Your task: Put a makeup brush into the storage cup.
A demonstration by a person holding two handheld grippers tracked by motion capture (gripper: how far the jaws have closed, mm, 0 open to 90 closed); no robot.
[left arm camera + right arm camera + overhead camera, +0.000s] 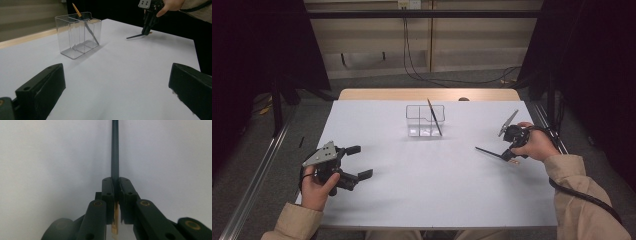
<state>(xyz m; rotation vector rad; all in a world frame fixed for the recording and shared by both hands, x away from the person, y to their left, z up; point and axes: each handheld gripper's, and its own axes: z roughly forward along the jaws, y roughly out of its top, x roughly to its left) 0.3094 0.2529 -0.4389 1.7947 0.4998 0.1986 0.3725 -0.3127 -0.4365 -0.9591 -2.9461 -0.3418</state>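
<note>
High view shows my right gripper (511, 148) squeezed tight on a dark pencil (488, 152) near its wooden end, low over the white table (422, 180). I hold it there so the long part sticks out free toward the clear box (425, 120), where another pencil (434, 116) leans already. My left gripper (357, 162) waits wide open with nothing in it, well apart.

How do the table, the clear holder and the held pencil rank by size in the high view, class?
1. table
2. clear holder
3. pencil held in the right gripper: nearly as long as the holder is wide, but far thinner.
</note>
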